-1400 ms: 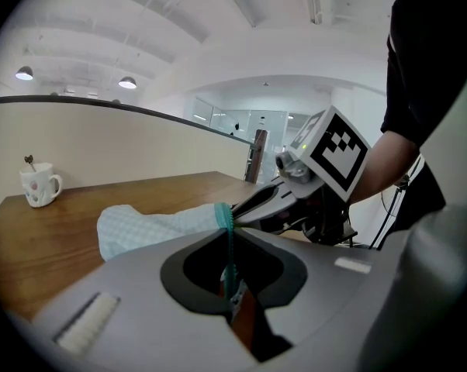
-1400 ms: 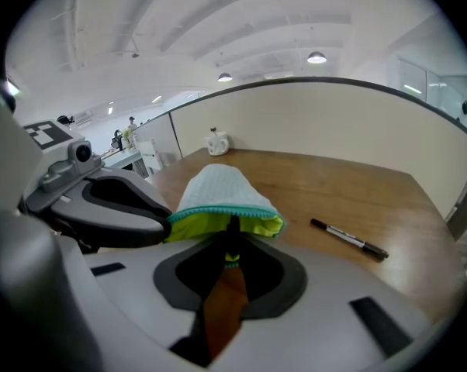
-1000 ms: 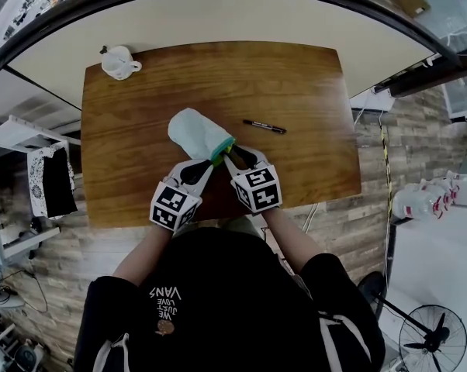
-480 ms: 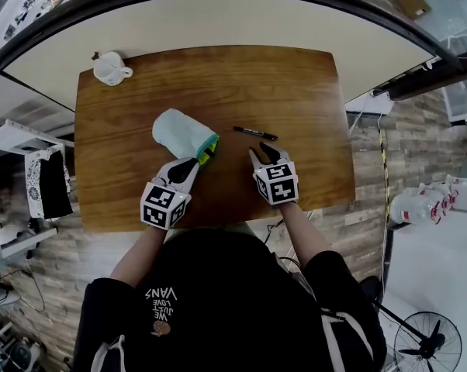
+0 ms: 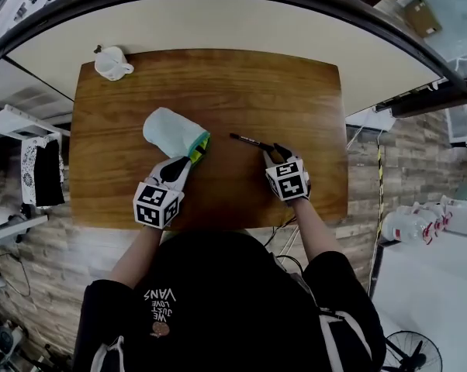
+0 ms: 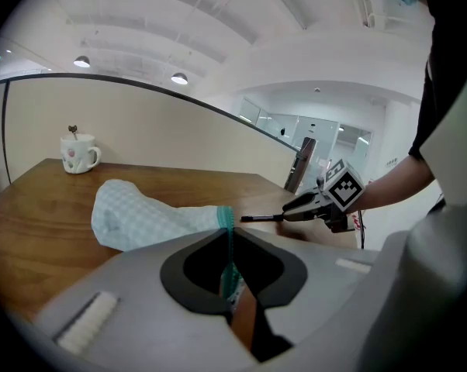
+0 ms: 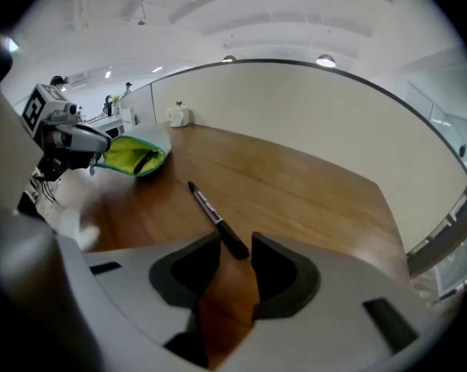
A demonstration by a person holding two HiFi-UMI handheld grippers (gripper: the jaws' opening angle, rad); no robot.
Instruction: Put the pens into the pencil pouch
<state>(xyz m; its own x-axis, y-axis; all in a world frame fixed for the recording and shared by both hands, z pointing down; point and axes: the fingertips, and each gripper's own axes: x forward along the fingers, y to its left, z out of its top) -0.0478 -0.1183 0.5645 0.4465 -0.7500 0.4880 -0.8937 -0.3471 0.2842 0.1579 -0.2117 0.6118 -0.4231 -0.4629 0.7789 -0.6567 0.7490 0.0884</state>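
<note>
A pale mint pencil pouch (image 5: 170, 130) lies on the wooden table (image 5: 241, 84), its mouth with a teal zipper and yellow-green lining facing my left gripper (image 5: 188, 160). That gripper is shut on the pouch's zipper rim (image 6: 227, 231). In the right gripper view a dark object shows inside the pouch (image 7: 136, 155). A black pen (image 5: 247, 140) lies flat to the right of the pouch. My right gripper (image 5: 274, 149) stands open at the pen's near end, which lies between the jaw tips (image 7: 235, 242) with a gap on each side.
A white mug (image 5: 112, 62) stands at the table's far left corner. The table's right edge and a curved wall edge run beyond the pen. The person's arms and torso fill the near side.
My right gripper has moved away from the pouch mouth, rightward, to the black pen. The left gripper and the pouch have shifted a little to the left.
</note>
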